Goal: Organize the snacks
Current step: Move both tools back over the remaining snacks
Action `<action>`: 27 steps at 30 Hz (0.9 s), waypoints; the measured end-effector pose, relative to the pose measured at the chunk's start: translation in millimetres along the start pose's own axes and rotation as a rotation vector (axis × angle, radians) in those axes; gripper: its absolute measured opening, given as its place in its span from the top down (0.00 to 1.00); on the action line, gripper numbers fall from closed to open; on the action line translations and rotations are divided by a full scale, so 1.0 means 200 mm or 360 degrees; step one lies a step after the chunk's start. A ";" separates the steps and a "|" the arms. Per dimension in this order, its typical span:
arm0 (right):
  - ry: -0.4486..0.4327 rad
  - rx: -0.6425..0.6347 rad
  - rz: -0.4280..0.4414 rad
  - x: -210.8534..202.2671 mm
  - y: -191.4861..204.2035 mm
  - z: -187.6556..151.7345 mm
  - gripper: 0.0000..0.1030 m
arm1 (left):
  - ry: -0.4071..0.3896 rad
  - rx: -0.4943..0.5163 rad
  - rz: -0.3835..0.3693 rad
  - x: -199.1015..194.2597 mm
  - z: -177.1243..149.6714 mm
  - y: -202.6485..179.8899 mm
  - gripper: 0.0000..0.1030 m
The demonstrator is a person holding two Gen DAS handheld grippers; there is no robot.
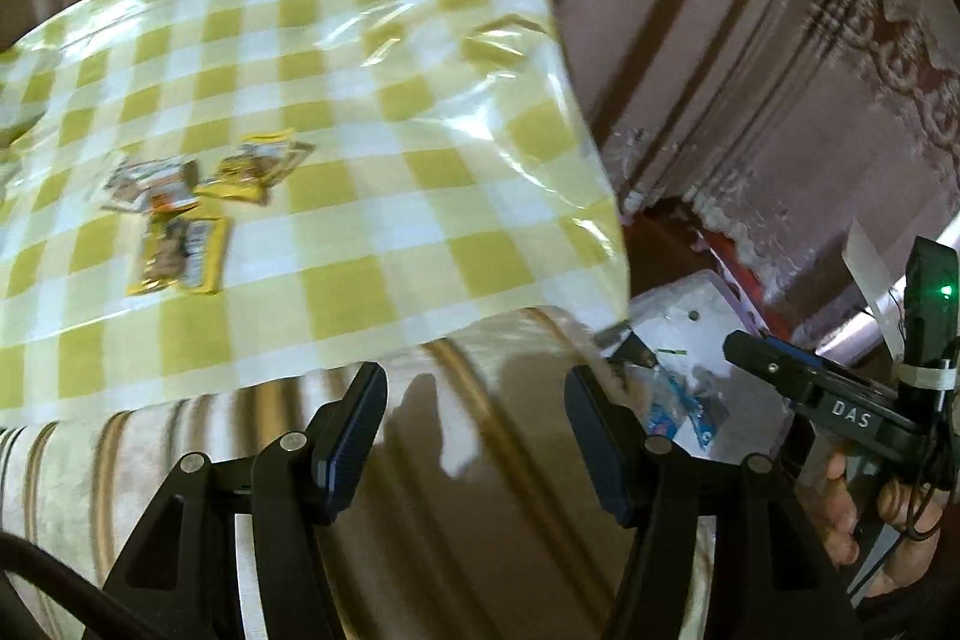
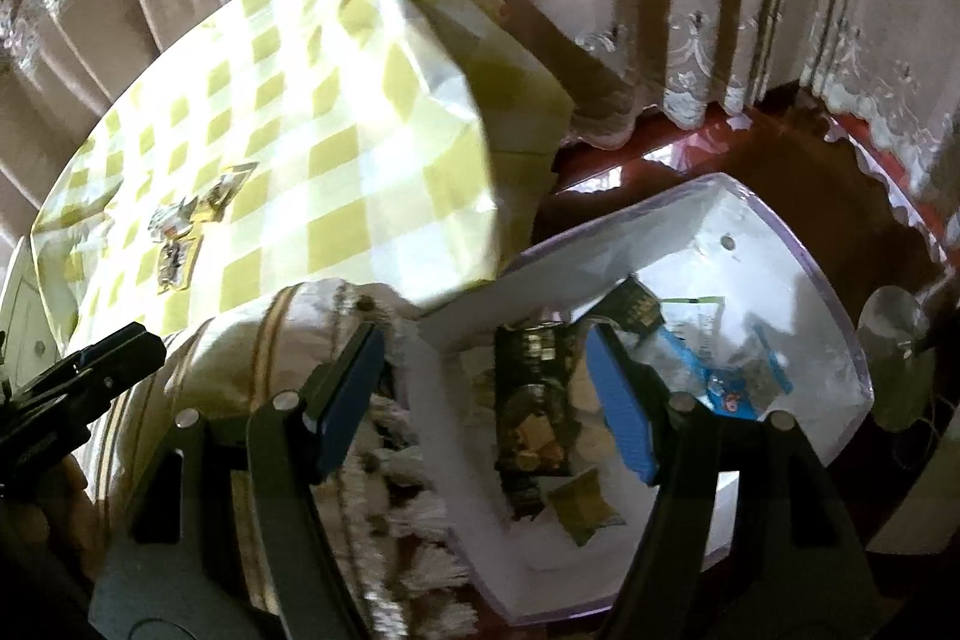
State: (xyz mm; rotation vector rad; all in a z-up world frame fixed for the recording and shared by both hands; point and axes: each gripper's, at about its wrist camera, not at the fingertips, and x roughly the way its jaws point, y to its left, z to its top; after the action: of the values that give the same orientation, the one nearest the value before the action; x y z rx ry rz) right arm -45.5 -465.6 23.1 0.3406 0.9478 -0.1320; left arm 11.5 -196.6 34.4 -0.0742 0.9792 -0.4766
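Step in hand: transfer of snack packets from the checked surface [image 1: 372, 148] to the white bin [image 2: 798, 244] that stands on the floor beside it. Judged from the layout, the task is partly done: several packets lie in the bin and a small cluster remains on the surface.

Tool state: the left tool [image 1: 474, 436] has its jaws apart with nothing between them; it hangs over the striped cloth at the near edge of the surface. The right tool [image 2: 486, 394] also has its jaws apart, above the bin. A dark packet [image 2: 531, 400] appears between its fingers in the wrist view, but the pads do not seem to press on it; the packet probably lies on the bin floor below, though blur makes this uncertain.

Next move: the left tool needs to travel across to the cluster, descend over one packet, and close on its edge. The flat packets overlap, so a single packet must be isolated.

Task items: the yellow packets [image 1: 180, 250] on the surface are flat, glossy and printed, three or four in number, touching one another. In the bin, blue packets [image 2: 738, 382] lie near the far wall, and a gold packet [image 2: 579, 511] lies just beside the dark one.
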 end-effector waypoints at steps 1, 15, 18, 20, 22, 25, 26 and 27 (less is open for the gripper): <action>0.0005 -0.0007 0.0013 0.00 0.03 0.00 0.29 | -0.0005 -0.0028 0.0007 -0.01 -0.01 0.04 0.39; 0.0129 -0.0273 0.0179 0.15 0.62 -0.08 0.25 | -0.0067 -0.0382 0.0126 -0.16 -0.08 0.57 0.37; 0.0165 -0.0320 0.0151 0.21 0.70 -0.09 0.25 | -0.0070 -0.0448 0.0129 -0.16 -0.07 0.66 0.36; 0.0167 -0.0349 0.0125 0.24 0.74 -0.08 0.24 | -0.0060 -0.0484 0.0135 -0.15 -0.07 0.72 0.35; 0.0164 -0.0361 0.0102 0.25 0.77 -0.07 0.23 | -0.0054 -0.0507 0.0135 -0.13 -0.06 0.76 0.35; 0.0163 -0.0381 0.0063 0.28 0.82 -0.05 0.22 | -0.0039 -0.0531 0.0154 -0.11 -0.03 0.82 0.35; 0.0164 -0.0392 0.0048 0.30 0.84 -0.04 0.21 | -0.0030 -0.0540 0.0162 -0.10 -0.02 0.84 0.34; 0.0166 -0.0402 0.0038 0.31 0.86 -0.03 0.21 | -0.0017 -0.0548 0.0172 -0.08 0.00 0.86 0.34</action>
State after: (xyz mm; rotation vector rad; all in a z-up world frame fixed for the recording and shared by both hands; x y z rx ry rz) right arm 29.7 -300.4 7.4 0.1264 1.0504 0.0284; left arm 64.4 -36.4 -0.7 -0.3312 1.0411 -0.2047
